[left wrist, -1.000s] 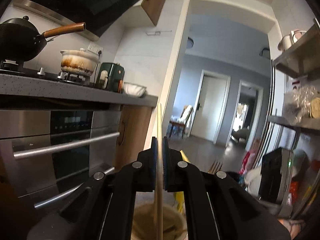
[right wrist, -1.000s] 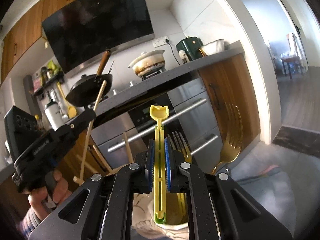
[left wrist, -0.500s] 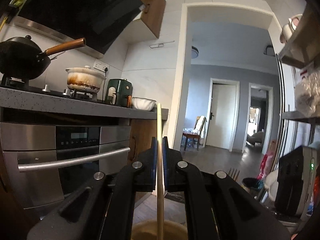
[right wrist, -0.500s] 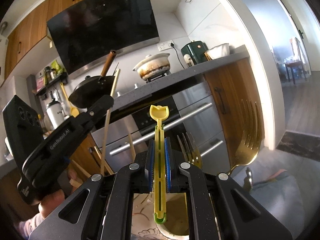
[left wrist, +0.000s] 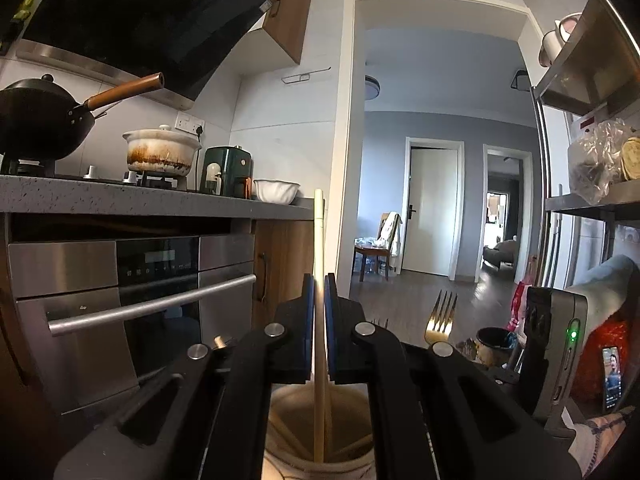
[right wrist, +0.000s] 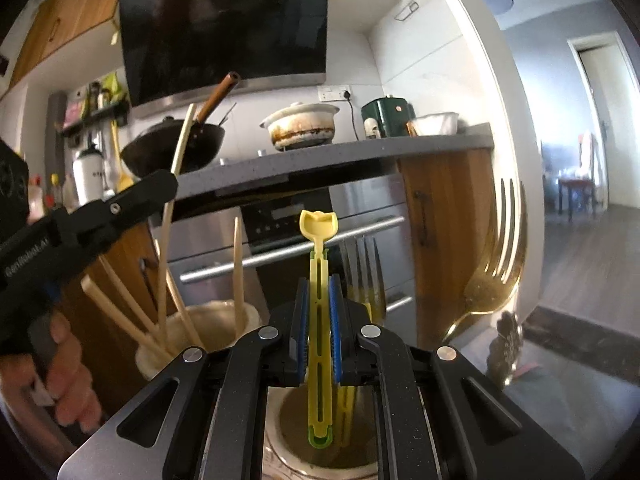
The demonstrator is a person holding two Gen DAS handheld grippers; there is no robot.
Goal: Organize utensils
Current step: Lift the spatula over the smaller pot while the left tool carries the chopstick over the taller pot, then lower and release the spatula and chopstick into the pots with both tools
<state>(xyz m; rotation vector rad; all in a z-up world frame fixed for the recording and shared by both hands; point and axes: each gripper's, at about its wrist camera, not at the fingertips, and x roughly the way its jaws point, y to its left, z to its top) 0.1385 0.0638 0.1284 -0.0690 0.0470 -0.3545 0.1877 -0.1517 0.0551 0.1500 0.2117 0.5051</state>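
My left gripper (left wrist: 319, 292) is shut on a pale wooden chopstick (left wrist: 319, 240) held upright, its lower end inside a beige holder cup (left wrist: 296, 432) below. My right gripper (right wrist: 319, 300) is shut on a yellow plastic utensil (right wrist: 319, 264) with a green tip, held upright over a second cup (right wrist: 288, 444). In the right wrist view the left gripper (right wrist: 160, 188) holds the chopstick (right wrist: 180, 152) over a beige cup (right wrist: 216, 316) that holds several chopsticks. Forks (right wrist: 364, 272) and a gold fork (right wrist: 496, 264) stand by the right cup.
An oven with a steel handle (left wrist: 152, 304) sits under a grey counter (left wrist: 120, 196) with a black wok (left wrist: 36, 120), a stained pot (left wrist: 160, 152), a green appliance (left wrist: 226, 168) and a white bowl (left wrist: 276, 190). A metal shelf rack (left wrist: 580, 200) stands right. A doorway (left wrist: 432, 208) lies ahead.
The left gripper has lowered the chopstick toward the beige cup. The right gripper has held the yellow utensil over its cup with little movement.
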